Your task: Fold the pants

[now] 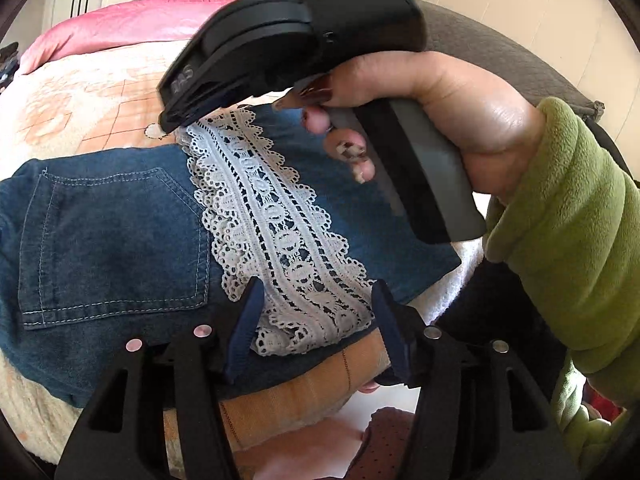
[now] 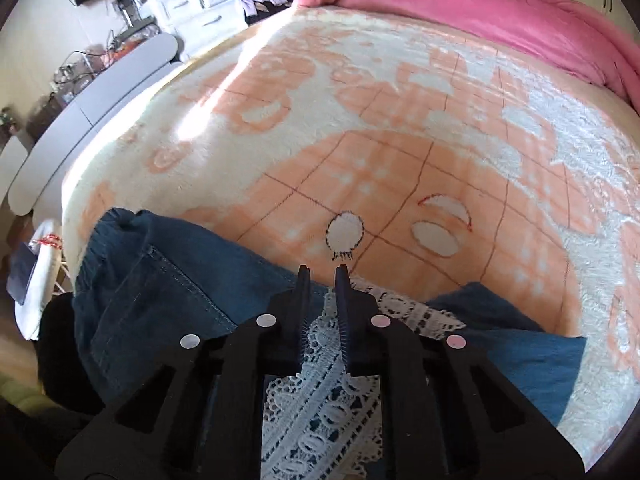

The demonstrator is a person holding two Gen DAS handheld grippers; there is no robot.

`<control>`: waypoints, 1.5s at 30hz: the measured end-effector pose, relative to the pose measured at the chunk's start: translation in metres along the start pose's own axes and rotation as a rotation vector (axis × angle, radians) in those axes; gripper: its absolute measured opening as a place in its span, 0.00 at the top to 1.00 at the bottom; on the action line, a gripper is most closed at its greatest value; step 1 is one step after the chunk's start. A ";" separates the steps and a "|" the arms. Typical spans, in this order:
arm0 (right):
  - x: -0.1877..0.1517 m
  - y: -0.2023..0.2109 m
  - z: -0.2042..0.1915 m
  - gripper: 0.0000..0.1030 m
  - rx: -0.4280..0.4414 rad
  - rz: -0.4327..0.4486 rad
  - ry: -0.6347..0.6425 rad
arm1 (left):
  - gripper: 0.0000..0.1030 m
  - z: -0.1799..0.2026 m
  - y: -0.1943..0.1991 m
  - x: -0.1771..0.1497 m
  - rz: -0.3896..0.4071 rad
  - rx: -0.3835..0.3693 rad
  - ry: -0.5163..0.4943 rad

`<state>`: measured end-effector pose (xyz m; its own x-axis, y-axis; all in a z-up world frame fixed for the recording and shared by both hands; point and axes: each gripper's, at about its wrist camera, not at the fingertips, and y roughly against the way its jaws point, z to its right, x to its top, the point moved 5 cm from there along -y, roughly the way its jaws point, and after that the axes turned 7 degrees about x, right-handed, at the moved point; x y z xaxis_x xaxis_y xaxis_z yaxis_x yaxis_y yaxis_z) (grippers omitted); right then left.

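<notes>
The blue denim pants (image 1: 112,232) lie folded on the bed, back pocket up, with a white lace strip (image 1: 276,236) running along them. My left gripper (image 1: 316,300) is open, its fingers either side of the lace's near end, holding nothing. My right gripper (image 1: 180,118), held by a hand in a green sleeve, has its tips down at the lace's far end. In the right wrist view the right gripper (image 2: 323,270) has its jaws nearly together over the lace (image 2: 320,412) and the denim (image 2: 168,292); whether it pinches cloth does not show.
The bed carries a cream and peach blanket (image 2: 400,128) with a pink duvet (image 2: 460,8) at its far end. White drawers (image 2: 196,4) and clutter stand beyond the bed's left side. A grey headboard (image 1: 500,52) shows behind the right hand.
</notes>
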<state>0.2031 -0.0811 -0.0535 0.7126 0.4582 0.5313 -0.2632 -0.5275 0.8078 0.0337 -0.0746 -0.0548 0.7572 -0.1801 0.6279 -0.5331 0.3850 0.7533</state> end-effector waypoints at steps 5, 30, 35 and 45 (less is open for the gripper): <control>0.001 0.020 0.004 0.78 0.041 0.079 -0.025 | 0.45 0.001 0.002 -0.001 -0.001 0.004 -0.004; -0.107 0.098 0.054 0.24 -0.094 0.183 -0.168 | 0.41 0.007 0.012 -0.001 -0.014 0.055 -0.014; -0.111 0.129 0.054 0.13 -0.112 0.265 -0.189 | 0.41 0.006 0.024 -0.001 0.002 0.066 -0.014; -0.067 0.133 0.001 0.09 -0.033 0.296 -0.040 | 0.40 -0.042 0.077 -0.005 0.075 0.174 0.109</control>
<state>0.1211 -0.1829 0.0185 0.6267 0.2589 0.7350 -0.4839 -0.6101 0.6275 0.0048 -0.0058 -0.0080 0.7441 -0.0537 0.6659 -0.6397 0.2300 0.7334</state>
